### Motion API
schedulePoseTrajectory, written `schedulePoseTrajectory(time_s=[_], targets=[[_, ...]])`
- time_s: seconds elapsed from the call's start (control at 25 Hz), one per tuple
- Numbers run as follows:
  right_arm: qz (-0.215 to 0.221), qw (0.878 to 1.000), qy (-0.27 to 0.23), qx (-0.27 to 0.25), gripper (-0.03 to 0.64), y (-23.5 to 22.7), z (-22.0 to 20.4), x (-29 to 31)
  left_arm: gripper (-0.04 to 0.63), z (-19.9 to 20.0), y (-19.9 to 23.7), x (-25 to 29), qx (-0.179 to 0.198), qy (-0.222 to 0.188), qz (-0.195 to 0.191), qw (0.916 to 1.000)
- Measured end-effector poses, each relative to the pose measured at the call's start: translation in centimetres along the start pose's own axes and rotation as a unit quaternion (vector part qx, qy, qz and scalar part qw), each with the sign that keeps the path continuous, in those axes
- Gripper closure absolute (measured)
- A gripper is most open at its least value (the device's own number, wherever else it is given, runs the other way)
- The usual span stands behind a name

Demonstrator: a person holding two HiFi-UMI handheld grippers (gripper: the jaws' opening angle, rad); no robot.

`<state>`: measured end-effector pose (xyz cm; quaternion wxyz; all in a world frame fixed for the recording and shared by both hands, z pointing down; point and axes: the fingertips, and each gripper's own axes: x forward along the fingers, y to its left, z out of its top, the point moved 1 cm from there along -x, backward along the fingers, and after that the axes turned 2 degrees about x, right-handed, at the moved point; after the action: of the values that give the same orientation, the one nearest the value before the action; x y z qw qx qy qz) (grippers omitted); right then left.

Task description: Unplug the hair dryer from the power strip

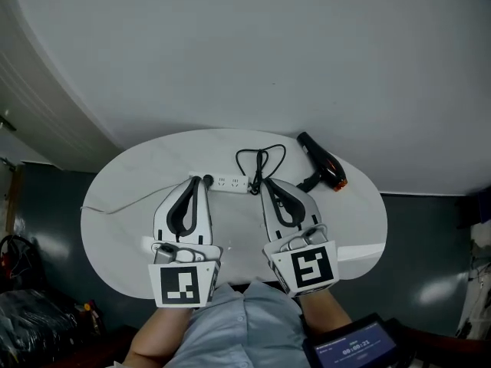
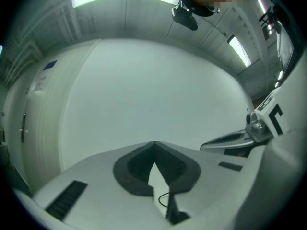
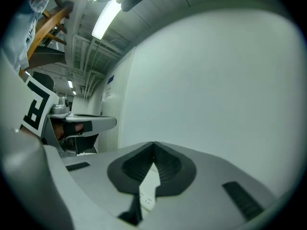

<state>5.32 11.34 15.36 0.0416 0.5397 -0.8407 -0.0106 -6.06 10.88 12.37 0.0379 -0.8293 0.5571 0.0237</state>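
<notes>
Both tools are clenched on nothing, their jaw tips pressed together. The left tool (image 1: 201, 182) is held over the near left of the white desk (image 1: 130, 182), with the right tool (image 1: 265, 186) alongside it. The power strip (image 1: 230, 182) lies mid-desk at their tips. The black hair dryer (image 1: 326, 167) rests at the far right, its cord (image 1: 261, 158) looping to the strip's right end

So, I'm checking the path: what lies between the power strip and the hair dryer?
In the head view, the looped black cord and the tip of the right gripper, jaws shut, lie between the power strip and the hair dryer.
</notes>
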Motion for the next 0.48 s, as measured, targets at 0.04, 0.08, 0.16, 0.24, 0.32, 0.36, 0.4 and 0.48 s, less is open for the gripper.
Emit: schedulePoseTrajectory(time_s=[0.04, 0.08, 0.16, 0.24, 0.32, 0.36, 0.4, 0.48], targets=[[-0.003, 1.0, -0.006, -0.005, 0.615, 0.2, 0.6, -0.1, 0.6, 0.4, 0.1, -0.4, 0.005, -0.005, 0.0, 1.0], [-0.005, 1.0, -0.013, -0.009, 0.615, 0.4, 1.1, -0.2, 0.6, 0.9, 0.2, -0.8, 0.009, -0.009, -0.001, 0.9999], [-0.01, 0.999, -0.029, -0.012, 0.617, 1.0, 2.2, -0.5, 0.6, 1.5, 0.3, -1.4, 0.013, -0.014, -0.004, 0.9998], [-0.014, 0.999, -0.035, -0.012, 0.617, 1.1, 2.6, -0.7, 0.6, 1.9, 0.3, -1.7, 0.015, -0.018, -0.005, 0.9997], [-0.016, 0.999, -0.032, -0.012, 0.617, 1.1, 2.5, -1.0, 0.6, 1.9, 0.2, -1.8, 0.016, -0.021, -0.006, 0.9996], [-0.017, 0.999, -0.035, -0.012, 0.617, 1.1, 2.6, -1.0, 0.6, 1.9, 0.1, -1.9, 0.016, -0.022, -0.006, 0.9996], [-0.017, 0.999, -0.038, -0.012, 0.617, 1.2, 2.8, -1.1, 0.6, 1.9, 0.1, -1.9, 0.015, -0.022, -0.007, 0.9996], [-0.017, 0.999, -0.042, -0.014, 0.617, 1.3, 3.0, -1.1, 0.6, 2.0, 0.2, -1.9, 0.015, -0.023, -0.007, 0.9996]])
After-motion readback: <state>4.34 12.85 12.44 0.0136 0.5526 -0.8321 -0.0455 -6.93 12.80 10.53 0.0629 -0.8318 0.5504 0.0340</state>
